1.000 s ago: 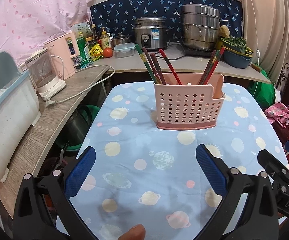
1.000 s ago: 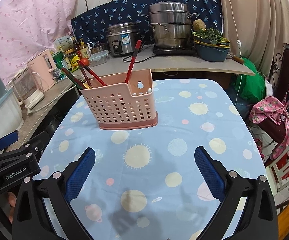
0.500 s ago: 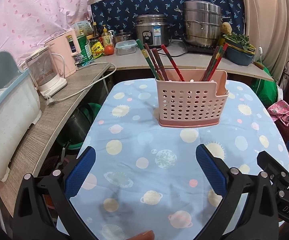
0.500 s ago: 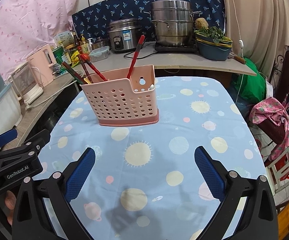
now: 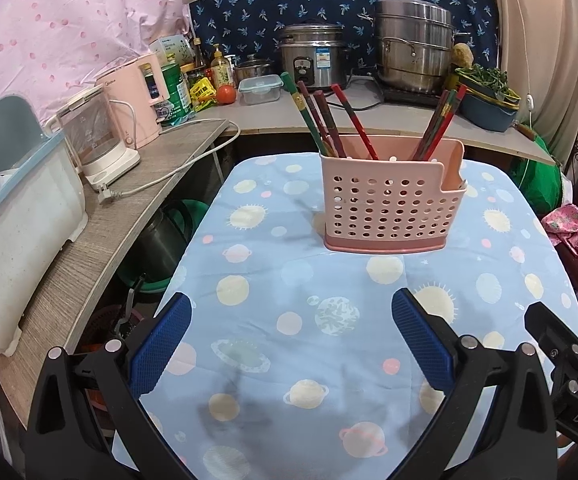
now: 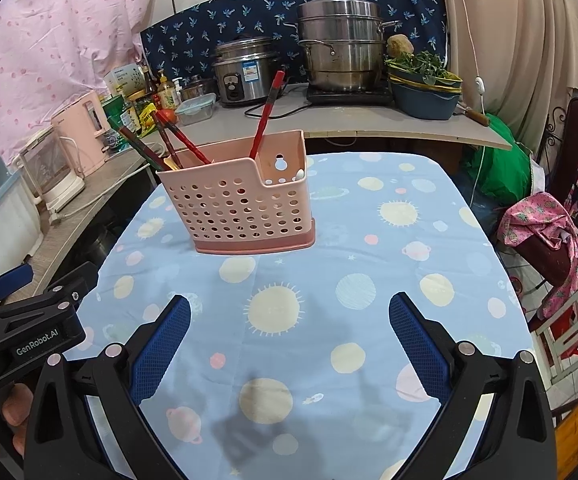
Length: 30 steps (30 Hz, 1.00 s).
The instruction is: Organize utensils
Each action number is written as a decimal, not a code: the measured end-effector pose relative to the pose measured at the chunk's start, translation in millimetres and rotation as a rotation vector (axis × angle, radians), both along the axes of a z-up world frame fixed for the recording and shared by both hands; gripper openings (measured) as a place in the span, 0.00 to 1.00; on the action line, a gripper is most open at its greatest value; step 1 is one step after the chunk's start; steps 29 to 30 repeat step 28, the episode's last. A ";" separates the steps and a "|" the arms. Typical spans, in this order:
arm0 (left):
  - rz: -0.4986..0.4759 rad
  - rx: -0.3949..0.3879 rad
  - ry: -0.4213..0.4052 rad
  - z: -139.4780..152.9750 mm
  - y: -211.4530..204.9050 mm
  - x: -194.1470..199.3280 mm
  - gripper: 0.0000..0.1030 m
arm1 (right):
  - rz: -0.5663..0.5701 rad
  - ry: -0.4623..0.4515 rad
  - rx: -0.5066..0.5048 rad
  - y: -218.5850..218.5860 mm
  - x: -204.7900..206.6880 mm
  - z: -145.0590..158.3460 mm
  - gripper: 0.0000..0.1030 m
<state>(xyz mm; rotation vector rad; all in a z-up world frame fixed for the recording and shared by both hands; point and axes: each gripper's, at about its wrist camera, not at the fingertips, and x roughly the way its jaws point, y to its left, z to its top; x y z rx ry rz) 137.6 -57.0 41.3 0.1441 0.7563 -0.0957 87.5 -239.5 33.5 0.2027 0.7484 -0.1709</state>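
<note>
A pink perforated utensil holder (image 5: 391, 200) stands upright on the blue planet-print tablecloth (image 5: 329, 320); it also shows in the right wrist view (image 6: 245, 208). Several red and green chopsticks (image 5: 325, 120) lean in its left section and more chopsticks (image 5: 439, 120) in its right section. In the right wrist view the chopsticks (image 6: 267, 112) stick up the same way. My left gripper (image 5: 291, 340) is open and empty, held back from the holder. My right gripper (image 6: 289, 340) is open and empty, also short of the holder.
A wooden counter (image 5: 89, 248) runs along the left with a glass kettle (image 5: 97, 140) and a white bin (image 5: 13, 220). A rice cooker (image 5: 313, 60) and steel steamer pot (image 5: 413, 52) stand on the back counter. A chair with pink cloth (image 6: 545, 236) is at the right.
Both grippers have drawn back and risen slightly from the holder. The holder and chopsticks have stayed in place. Both grippers stay open.
</note>
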 end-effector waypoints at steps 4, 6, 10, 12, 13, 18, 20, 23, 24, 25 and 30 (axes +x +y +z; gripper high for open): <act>-0.002 0.004 -0.005 0.5 0.2 -0.1 0.93 | -0.010 0.000 0.003 -2.5 0.1 0.3 0.93; -0.004 0.006 -0.007 0.5 -0.1 0.2 0.93 | -0.012 0.000 0.004 -3.5 0.5 0.0 0.93; -0.004 0.007 -0.008 0.6 -0.8 0.5 0.93 | -0.011 0.000 0.003 -4.1 0.9 -0.2 0.93; -0.004 0.006 -0.008 1.0 -0.7 0.3 0.93 | -0.011 0.000 0.004 -3.8 0.6 -0.1 0.93; -0.003 0.007 -0.007 0.9 -0.8 0.5 0.93 | -0.011 0.001 0.004 -4.3 0.8 -0.1 0.93; -0.005 0.007 -0.011 1.3 -0.8 0.4 0.93 | -0.012 0.000 0.003 -4.2 1.0 -0.4 0.93; -0.007 0.007 -0.016 1.7 -1.5 0.0 0.93 | -0.013 0.000 0.004 -4.4 1.0 -0.4 0.93; -0.006 0.014 -0.029 2.5 -2.7 -0.6 0.93 | -0.016 0.000 0.005 -5.9 1.7 -0.8 0.93; -0.004 0.014 -0.035 2.7 -2.9 -0.9 0.93 | -0.017 0.000 0.004 -6.7 2.0 -0.9 0.93; -0.008 0.013 -0.036 2.7 -3.1 -0.9 0.93 | -0.020 0.000 0.003 -6.8 2.0 -1.0 0.93; -0.014 0.009 -0.026 1.9 -3.1 0.8 0.93 | -0.023 -0.001 0.001 -7.5 2.0 -1.3 0.93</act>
